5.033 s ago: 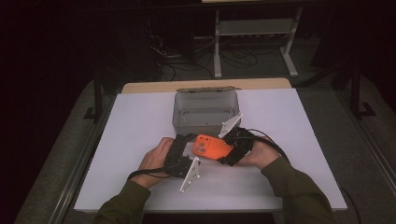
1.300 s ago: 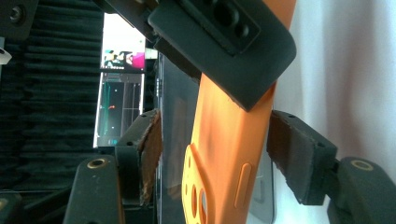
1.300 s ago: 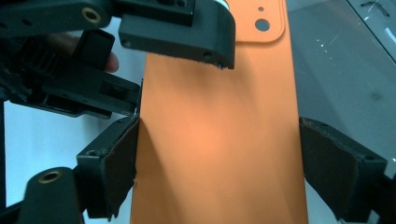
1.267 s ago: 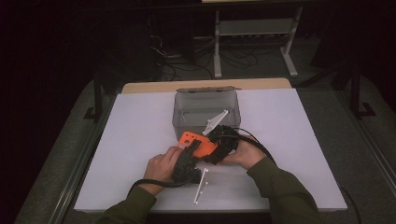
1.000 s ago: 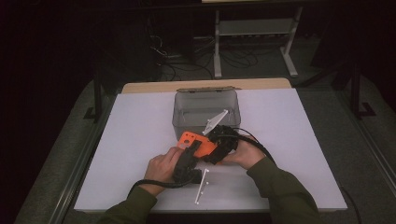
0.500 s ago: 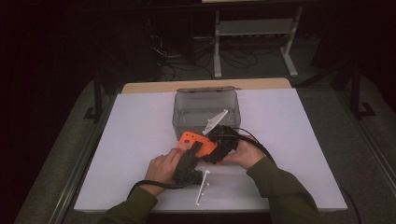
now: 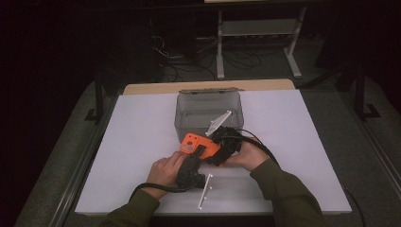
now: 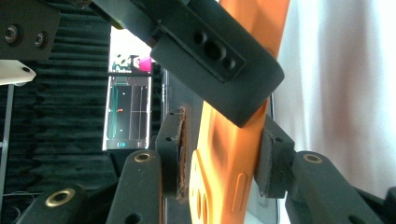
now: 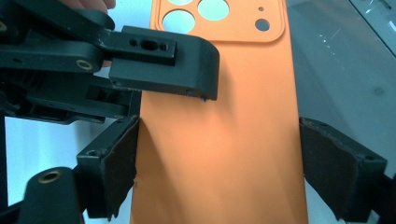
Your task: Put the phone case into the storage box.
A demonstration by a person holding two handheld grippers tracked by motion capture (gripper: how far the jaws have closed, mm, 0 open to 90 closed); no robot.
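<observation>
An orange phone case [image 7: 194, 143] hangs over the white table in front of a clear box. My right gripper [image 7: 211, 150] comes at it from the right and is shut on it. In the right gripper view the pads [image 9: 119, 170] press the case [image 9: 224, 140] on its two long edges. My left gripper [image 7: 196, 160] reaches up from the near side. Its jaws have just been closing across the thickness of the case [image 8: 219, 140]. One pad [image 8: 271, 161] touches the case and a thin gap shows at the other, so the left gripper [image 8: 222, 161] is open.
The clear plastic box [image 7: 182, 113] stands just beyond the hands, with a wooden strip [image 7: 151, 87] at the table's far edge. White table [image 7: 142, 127] spreads to both sides. Dark floor, a metal stand [image 7: 255, 28] and cables lie behind.
Against the oldest frame, the case and the right gripper sit a little farther left and the left hand is nearer the front edge. Over the last second nothing visibly moves.
</observation>
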